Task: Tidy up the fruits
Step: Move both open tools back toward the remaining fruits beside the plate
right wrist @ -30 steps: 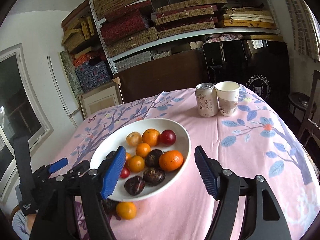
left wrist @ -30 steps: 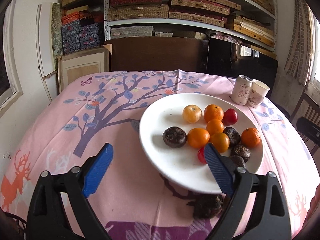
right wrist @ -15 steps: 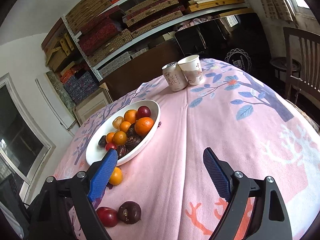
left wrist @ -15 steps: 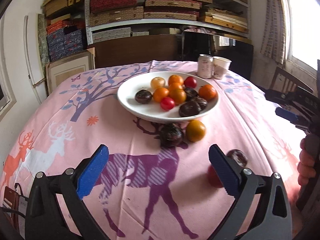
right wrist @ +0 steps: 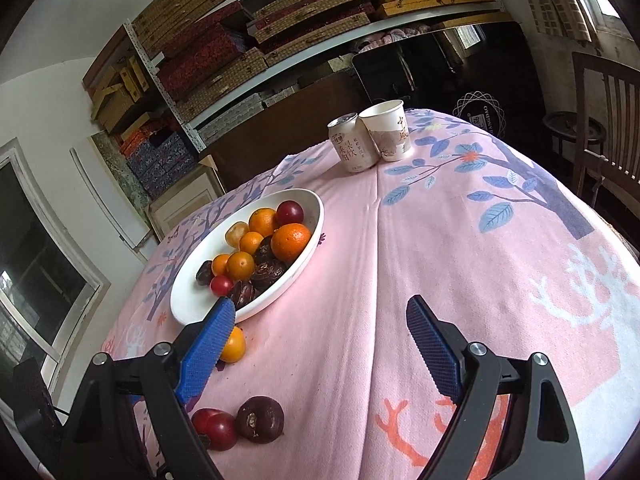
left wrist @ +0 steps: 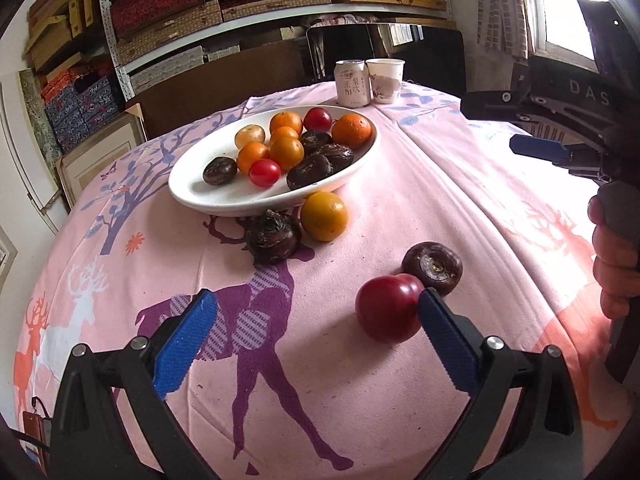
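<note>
A white plate point(left wrist: 192, 196) holds several oranges, red plums and dark water chestnuts. On the pink cloth in front of it lie a loose orange point(left wrist: 324, 216), a dark chestnut point(left wrist: 274, 236), a second chestnut point(left wrist: 432, 266) and a red plum point(left wrist: 386, 308). My left gripper point(left wrist: 316, 300) is open low over the cloth, and the red plum lies against its right fingertip. My right gripper point(right wrist: 320, 306) is open with nothing between its fingers. It hovers right of the plate point(right wrist: 188, 292), with the orange point(right wrist: 234, 344) behind its left finger and the plum point(right wrist: 214, 426) and chestnut point(right wrist: 260, 418) below.
A drink can point(right wrist: 352, 148) and a paper cup point(right wrist: 388, 130) stand at the table's far edge. A wooden chair point(right wrist: 604, 120) is off the right side. A hand point(left wrist: 616, 264) on the right gripper's handle fills the right edge of the left wrist view. Shelves of boxes stand behind.
The left gripper has drawn back from over the plate toward the near right, down to the loose red plum. The right gripper has also pulled back, rolled, and its jaws have widened.
</note>
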`<move>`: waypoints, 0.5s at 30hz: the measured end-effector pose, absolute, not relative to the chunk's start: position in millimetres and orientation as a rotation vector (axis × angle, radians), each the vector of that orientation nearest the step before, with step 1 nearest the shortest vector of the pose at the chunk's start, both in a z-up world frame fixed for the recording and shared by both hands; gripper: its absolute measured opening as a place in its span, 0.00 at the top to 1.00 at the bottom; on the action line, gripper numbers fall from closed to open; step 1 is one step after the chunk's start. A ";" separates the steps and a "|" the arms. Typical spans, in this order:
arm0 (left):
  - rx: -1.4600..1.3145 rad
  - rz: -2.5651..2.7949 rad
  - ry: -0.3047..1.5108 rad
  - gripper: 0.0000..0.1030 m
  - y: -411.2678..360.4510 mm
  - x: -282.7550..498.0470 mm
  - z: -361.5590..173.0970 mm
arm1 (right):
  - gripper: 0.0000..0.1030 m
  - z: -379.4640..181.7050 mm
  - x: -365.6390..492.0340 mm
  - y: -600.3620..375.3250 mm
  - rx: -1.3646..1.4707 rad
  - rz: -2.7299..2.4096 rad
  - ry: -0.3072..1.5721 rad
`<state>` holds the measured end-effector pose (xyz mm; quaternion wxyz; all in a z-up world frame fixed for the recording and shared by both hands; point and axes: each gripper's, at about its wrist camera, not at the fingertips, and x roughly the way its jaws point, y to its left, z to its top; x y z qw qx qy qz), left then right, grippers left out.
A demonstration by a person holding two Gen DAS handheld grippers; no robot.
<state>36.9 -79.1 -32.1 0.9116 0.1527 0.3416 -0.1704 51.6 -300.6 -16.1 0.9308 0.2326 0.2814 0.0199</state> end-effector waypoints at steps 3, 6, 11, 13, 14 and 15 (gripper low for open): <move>0.320 -0.368 0.712 0.04 -81.3 37.3 -33.4 | 0.14 -16.2 52.3 -300.4 0.472 0.042 0.579; 0.346 -0.378 0.707 0.04 -86.3 35.1 -34.5 | 0.14 -16.6 52.3 -300.0 0.471 0.042 0.582; 0.394 -0.414 0.725 0.04 -97.6 33.8 -40.8 | 0.14 -17.6 52.5 -299.7 0.471 0.041 0.584; 0.391 -0.366 0.744 0.04 -93.3 39.1 -42.8 | 0.14 -18.2 52.7 -299.3 0.470 0.041 0.587; 0.366 -0.352 0.745 0.04 -86.1 41.8 -41.1 | 0.14 -19.1 52.7 -299.5 0.468 0.041 0.589; 0.326 -0.336 0.738 0.04 -75.8 43.2 -36.5 | 0.14 -19.4 52.8 -299.5 0.468 0.040 0.589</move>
